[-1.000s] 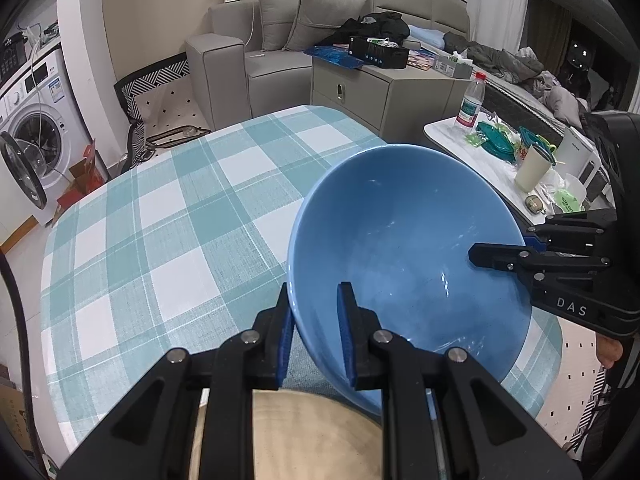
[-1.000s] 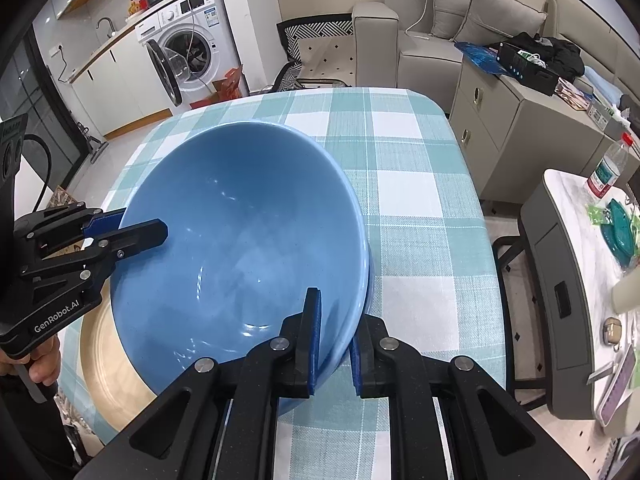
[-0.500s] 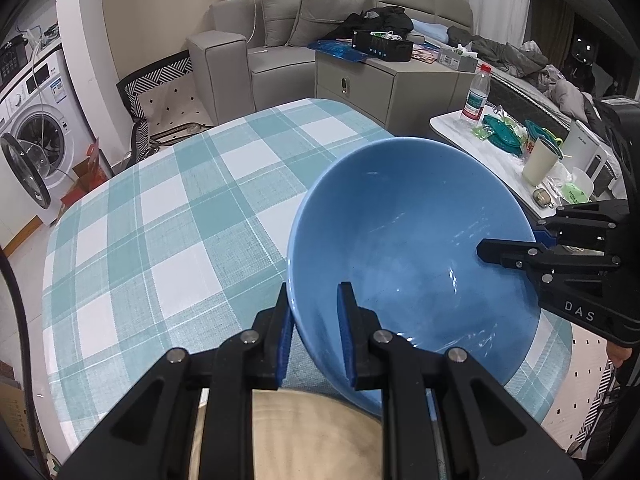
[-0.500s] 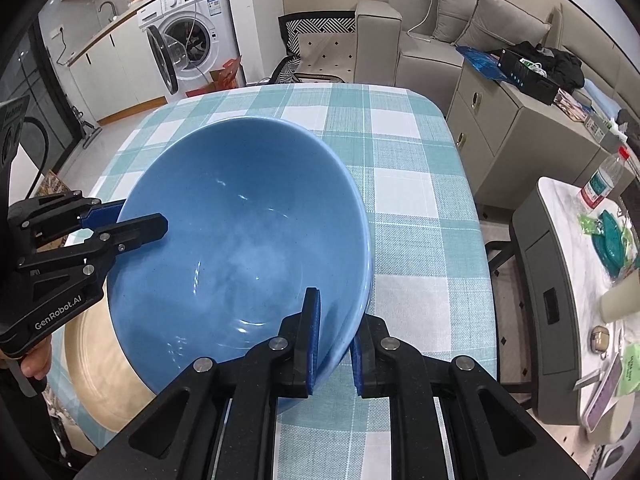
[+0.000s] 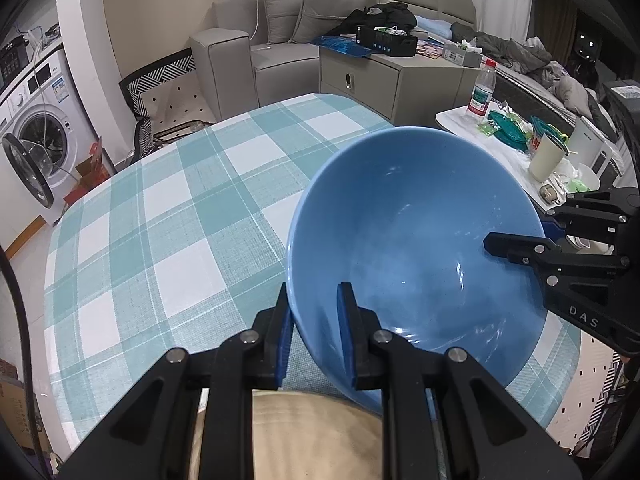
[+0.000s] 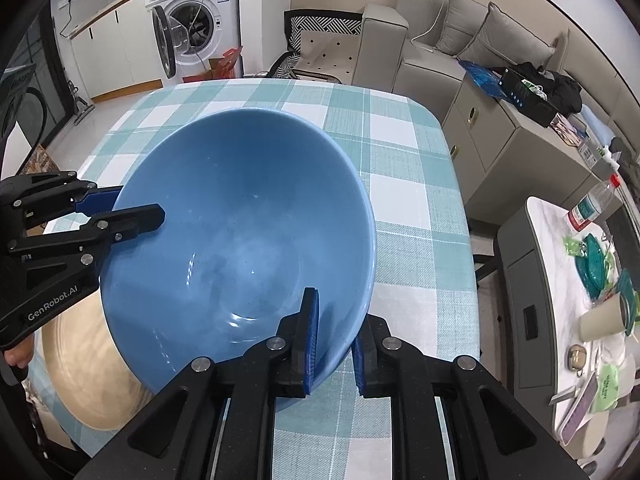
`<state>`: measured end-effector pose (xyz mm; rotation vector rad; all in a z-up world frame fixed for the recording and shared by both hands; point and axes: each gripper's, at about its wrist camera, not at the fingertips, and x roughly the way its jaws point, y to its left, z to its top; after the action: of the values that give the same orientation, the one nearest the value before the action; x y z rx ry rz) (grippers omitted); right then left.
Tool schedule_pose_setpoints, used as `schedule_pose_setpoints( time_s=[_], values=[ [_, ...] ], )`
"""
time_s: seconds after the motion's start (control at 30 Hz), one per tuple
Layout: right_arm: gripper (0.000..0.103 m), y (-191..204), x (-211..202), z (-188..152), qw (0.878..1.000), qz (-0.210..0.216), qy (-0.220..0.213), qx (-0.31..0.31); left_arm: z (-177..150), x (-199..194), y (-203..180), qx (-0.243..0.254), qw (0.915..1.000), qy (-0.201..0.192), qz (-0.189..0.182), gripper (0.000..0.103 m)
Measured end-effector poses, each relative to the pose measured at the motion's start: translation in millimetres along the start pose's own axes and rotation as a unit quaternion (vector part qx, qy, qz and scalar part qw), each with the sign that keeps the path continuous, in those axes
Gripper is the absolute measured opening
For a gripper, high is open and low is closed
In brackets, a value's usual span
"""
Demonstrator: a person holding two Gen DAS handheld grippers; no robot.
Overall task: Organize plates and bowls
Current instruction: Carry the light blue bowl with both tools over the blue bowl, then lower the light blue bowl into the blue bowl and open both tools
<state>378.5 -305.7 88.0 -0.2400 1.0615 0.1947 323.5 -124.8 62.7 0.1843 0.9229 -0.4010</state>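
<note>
While both grippers pinch opposite edges of the blue bowl (image 5: 412, 248), it hangs tilted above the checked table (image 5: 160, 232), its lower side over the tan plate (image 6: 84, 364) near the person. The left gripper (image 5: 314, 320) clamps the rim on one side and the right gripper (image 6: 334, 328) clamps the facing rim, one finger inside, one outside. Setting it down likely means lowering straight onto that plate, which lies under the left gripper's side.

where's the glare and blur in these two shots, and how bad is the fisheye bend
Left wrist: small glints inside the blue bowl, plate below soft, sofa bowed. Right wrist: glints low in the bowl, beige plate smeared, table edges curved, corners vignetted black.
</note>
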Motion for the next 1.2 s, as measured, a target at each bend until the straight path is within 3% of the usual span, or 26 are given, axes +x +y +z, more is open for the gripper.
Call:
schedule_pose_setpoints(
  time_s=[0.27, 0.43, 0.9, 1.2],
  values=[
    [0.016, 3.4, -0.8, 0.5, 1.0, -0.007, 0.005, -0.015, -1.1, 1.8, -1.0, 0.004, 1.0, 0.003, 0.001, 0.019],
    [0.026, 6.6, 0.3, 0.0, 0.999, -0.025, 0.006, -0.031, -2.6, 2.2, -0.2, 0.004, 1.0, 0.004, -0.002, 0.021],
    [0.03, 8.7, 3.2, -5.7, 0.998, -0.039, 0.004, -0.051, -4.6, 2.4, 0.5, 0.003, 1.0, 0.004, -0.002, 0.022],
    [0.057, -2.8, 5.6, -10.5, 0.999, -0.014, -0.005, -0.031, -8.7, 1.4, 6.9, -0.011, 0.9999, -0.002, -0.007, 0.049]
  ],
)
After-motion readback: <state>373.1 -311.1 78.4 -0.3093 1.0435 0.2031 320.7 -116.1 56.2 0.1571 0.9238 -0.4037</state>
